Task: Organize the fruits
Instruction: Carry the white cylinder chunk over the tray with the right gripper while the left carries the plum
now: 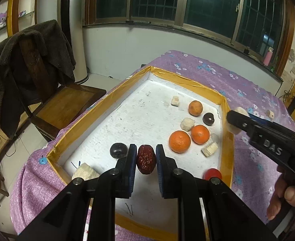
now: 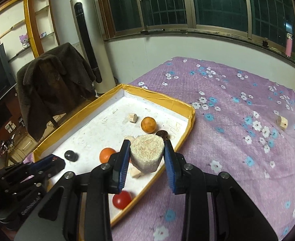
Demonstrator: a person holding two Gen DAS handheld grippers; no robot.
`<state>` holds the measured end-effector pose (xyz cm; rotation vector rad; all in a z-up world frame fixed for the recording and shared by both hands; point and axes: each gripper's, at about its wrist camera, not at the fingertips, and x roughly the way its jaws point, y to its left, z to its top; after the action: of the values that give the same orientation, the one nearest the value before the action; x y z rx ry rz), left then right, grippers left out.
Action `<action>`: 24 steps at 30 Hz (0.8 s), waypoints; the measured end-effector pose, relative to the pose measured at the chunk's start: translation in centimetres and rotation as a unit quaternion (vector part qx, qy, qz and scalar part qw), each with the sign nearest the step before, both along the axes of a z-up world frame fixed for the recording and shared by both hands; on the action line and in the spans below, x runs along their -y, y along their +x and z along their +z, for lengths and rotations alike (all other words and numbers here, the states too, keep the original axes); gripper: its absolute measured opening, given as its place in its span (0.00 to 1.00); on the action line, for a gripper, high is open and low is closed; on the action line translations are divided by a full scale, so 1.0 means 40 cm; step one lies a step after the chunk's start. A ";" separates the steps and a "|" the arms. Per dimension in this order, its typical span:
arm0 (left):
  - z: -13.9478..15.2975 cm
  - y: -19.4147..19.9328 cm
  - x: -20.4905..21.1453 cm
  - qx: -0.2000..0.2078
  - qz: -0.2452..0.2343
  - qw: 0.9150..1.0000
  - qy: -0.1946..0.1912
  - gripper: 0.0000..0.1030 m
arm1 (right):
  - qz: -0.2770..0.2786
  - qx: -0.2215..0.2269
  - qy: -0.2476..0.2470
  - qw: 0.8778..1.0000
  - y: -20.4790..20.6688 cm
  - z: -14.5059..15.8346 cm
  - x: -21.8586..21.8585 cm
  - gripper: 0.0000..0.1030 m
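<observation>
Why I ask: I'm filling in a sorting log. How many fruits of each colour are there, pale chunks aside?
Orange fruits: 3
Dark fruits: 2
Red fruit: 1
Brown-red date, held in the left tongs: 1
Total: 7

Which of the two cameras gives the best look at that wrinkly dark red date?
The left wrist view. There the red date sits front and centre, clamped in the left gripper, its wrinkled skin sharp. In the right wrist view the date cannot be seen; only the left gripper's black body shows, at the lower left.
</observation>
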<state>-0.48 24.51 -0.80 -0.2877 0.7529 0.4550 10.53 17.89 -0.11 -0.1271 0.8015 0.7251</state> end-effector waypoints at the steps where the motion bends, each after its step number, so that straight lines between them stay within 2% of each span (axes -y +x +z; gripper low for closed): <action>1: -0.002 0.003 -0.001 -0.002 0.000 1.000 -0.001 0.17 | 0.000 -0.001 -0.002 1.000 0.006 -0.004 -0.005 0.34; 11: -0.011 0.022 -0.023 -0.008 0.009 1.000 -0.008 0.17 | 0.013 -0.015 -0.015 1.000 0.081 -0.049 -0.089 0.34; 24: -0.013 0.021 -0.025 -0.009 0.002 1.000 -0.015 0.17 | 0.028 -0.021 -0.033 0.999 0.125 -0.078 -0.156 0.34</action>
<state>0.36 25.52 -1.33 -0.3138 0.7775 0.4503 15.52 24.12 -3.23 -0.1952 0.8660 0.7565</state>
